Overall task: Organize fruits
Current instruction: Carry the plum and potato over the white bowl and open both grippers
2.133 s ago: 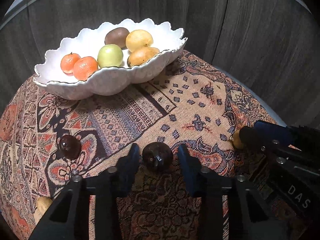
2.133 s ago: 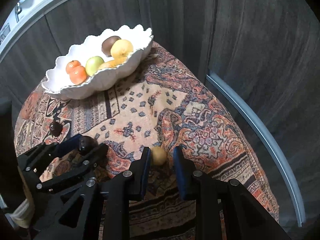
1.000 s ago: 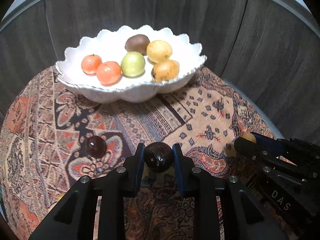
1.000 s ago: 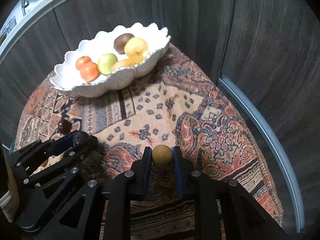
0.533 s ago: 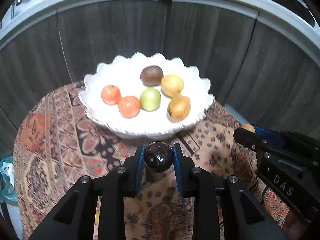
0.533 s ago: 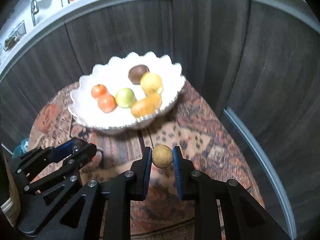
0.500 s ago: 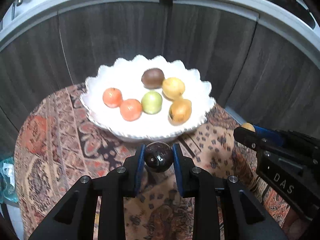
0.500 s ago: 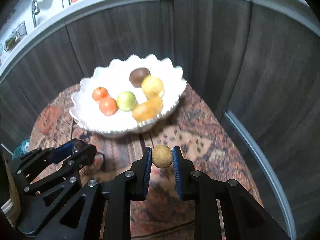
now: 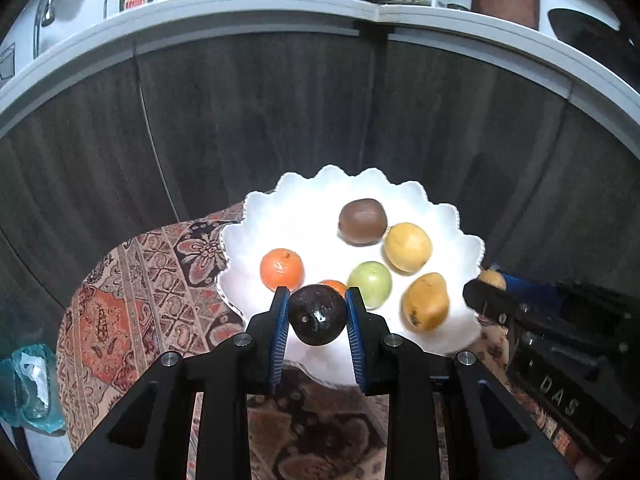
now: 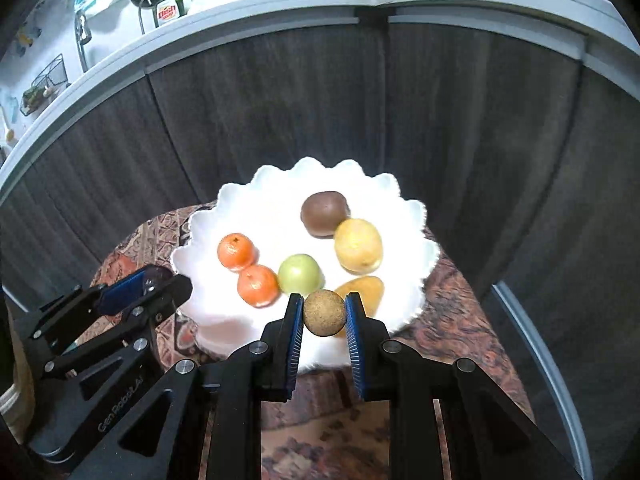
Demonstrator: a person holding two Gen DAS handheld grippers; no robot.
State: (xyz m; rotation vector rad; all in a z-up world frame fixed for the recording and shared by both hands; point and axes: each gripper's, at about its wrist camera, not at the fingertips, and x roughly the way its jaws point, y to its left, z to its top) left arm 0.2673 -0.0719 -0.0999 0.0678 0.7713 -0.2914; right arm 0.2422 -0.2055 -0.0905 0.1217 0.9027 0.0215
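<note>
The left gripper (image 9: 318, 316) squeezes a dark round fruit (image 9: 317, 315). The right gripper (image 10: 323, 314) squeezes a small tan fruit (image 10: 324, 313). Both fruits hang in the air over the near rim of the white bowl (image 9: 256, 216), which holds six other fruits

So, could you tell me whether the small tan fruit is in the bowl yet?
Not yet: the tan fruit is clamped in the right tool, held above the white bowl's near rim.
</note>
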